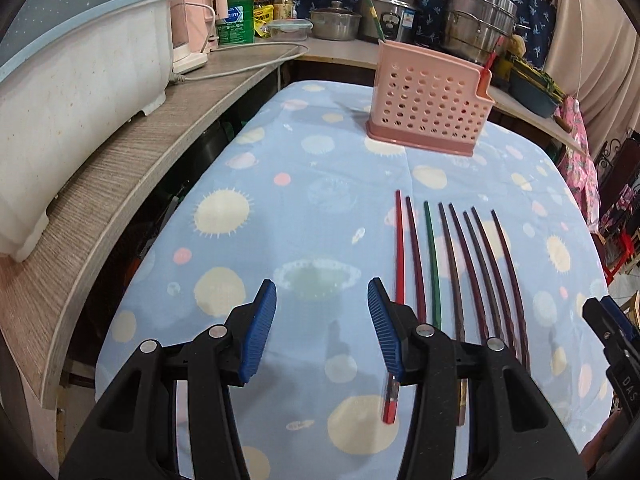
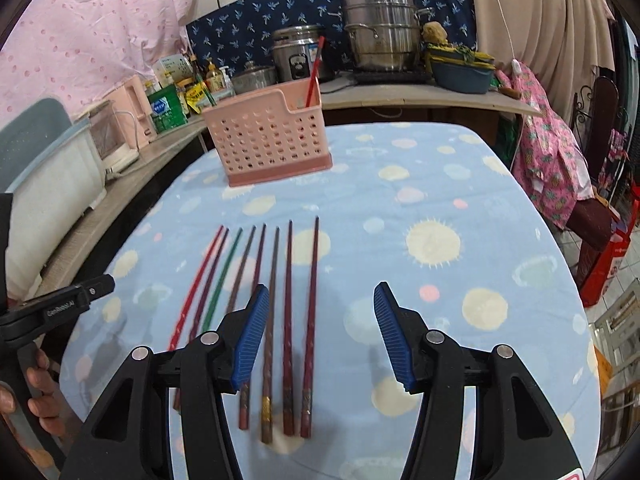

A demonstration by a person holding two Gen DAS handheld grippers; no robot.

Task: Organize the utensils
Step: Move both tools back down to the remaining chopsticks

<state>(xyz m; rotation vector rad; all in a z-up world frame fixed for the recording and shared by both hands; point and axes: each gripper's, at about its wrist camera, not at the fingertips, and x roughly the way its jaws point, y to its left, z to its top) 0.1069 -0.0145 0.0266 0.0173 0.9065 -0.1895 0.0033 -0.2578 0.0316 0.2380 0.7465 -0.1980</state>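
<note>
Eight chopsticks [image 1: 452,268] lie side by side before pink holder [image 1: 428,100].

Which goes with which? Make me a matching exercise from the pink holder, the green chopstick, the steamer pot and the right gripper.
1. pink holder
2. green chopstick
3. steamer pot
4. right gripper

A. lying flat on the cloth
B. on the counter behind the table
C. standing upright, a red chopstick inside
D. open, gripping nothing

Pairs: 1-C, 2-A, 3-B, 4-D
</note>
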